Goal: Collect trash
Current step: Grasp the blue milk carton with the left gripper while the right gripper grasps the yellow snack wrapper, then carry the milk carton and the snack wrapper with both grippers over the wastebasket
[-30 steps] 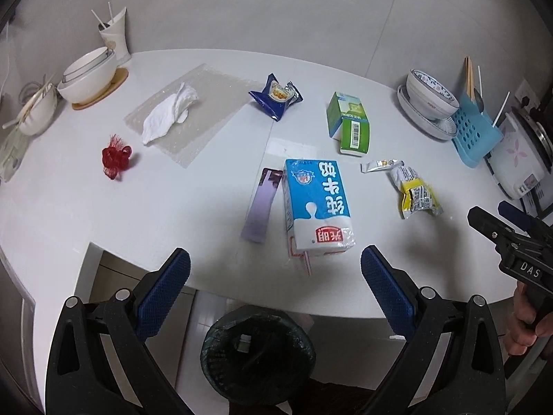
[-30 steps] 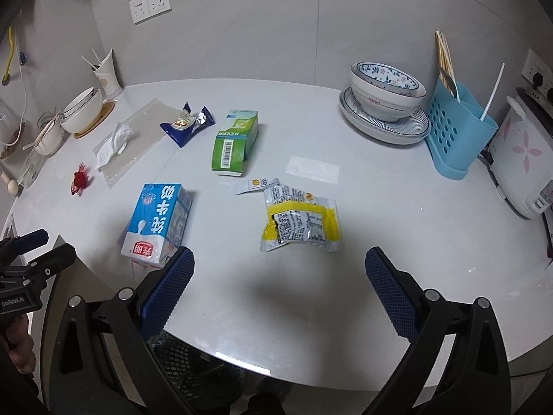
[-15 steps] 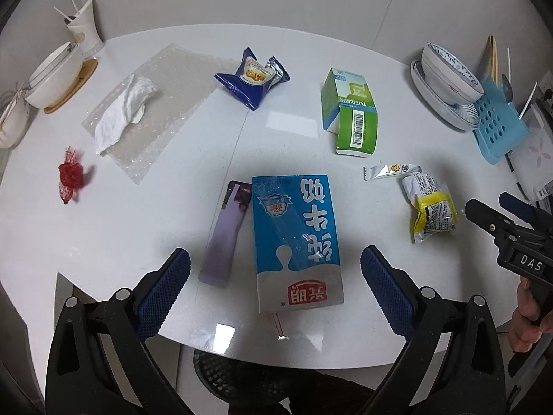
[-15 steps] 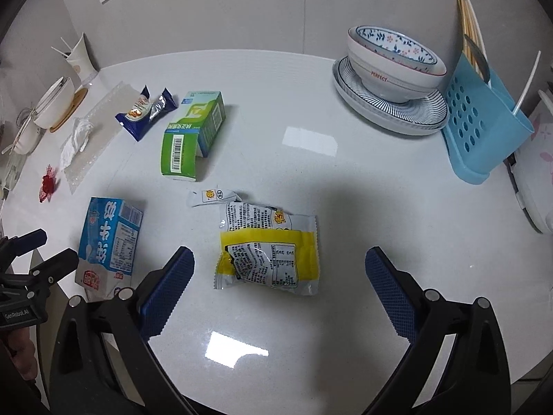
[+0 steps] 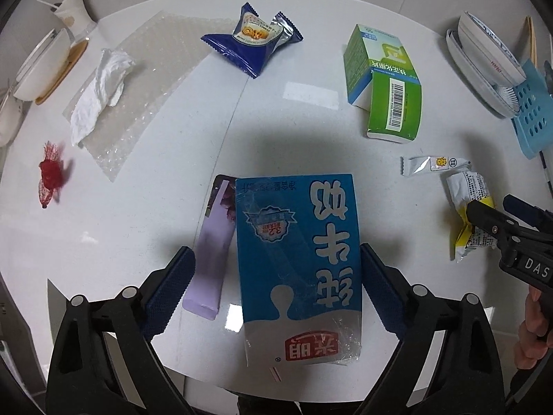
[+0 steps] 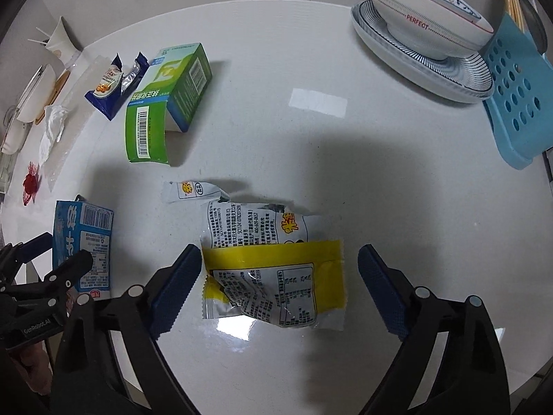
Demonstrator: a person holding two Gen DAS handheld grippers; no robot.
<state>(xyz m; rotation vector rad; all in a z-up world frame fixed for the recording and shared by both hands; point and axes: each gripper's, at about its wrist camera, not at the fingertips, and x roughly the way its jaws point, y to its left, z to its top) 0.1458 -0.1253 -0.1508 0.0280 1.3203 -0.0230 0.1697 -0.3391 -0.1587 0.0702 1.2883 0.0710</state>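
A blue milk carton (image 5: 299, 266) lies flat at the table's front edge, on a purple wrapper (image 5: 216, 245). My left gripper (image 5: 276, 294) is open, its fingers either side of the carton. A yellow and white snack bag (image 6: 273, 269) lies flat; my right gripper (image 6: 280, 290) is open with its fingers either side of it. The bag also shows in the left wrist view (image 5: 470, 218), and the carton in the right wrist view (image 6: 83, 242). A green carton (image 5: 383, 79), a blue snack wrapper (image 5: 254, 41), a small torn strip (image 6: 193, 191), a white tissue (image 5: 100, 93) and a red net scrap (image 5: 52, 174) lie around.
A bowl on a striped plate (image 6: 428, 34) and a blue utensil holder (image 6: 522, 97) stand at the right. White bowls (image 5: 41, 65) and a cup (image 5: 71, 7) stand at the far left. A bubble wrap sheet (image 5: 138, 86) lies under the tissue. The white table (image 5: 311, 131) is round.
Both grippers have moved forward and down over the table. The milk carton now sits between my left fingers and the snack bag between my right fingers. The bin below the table edge is out of view.
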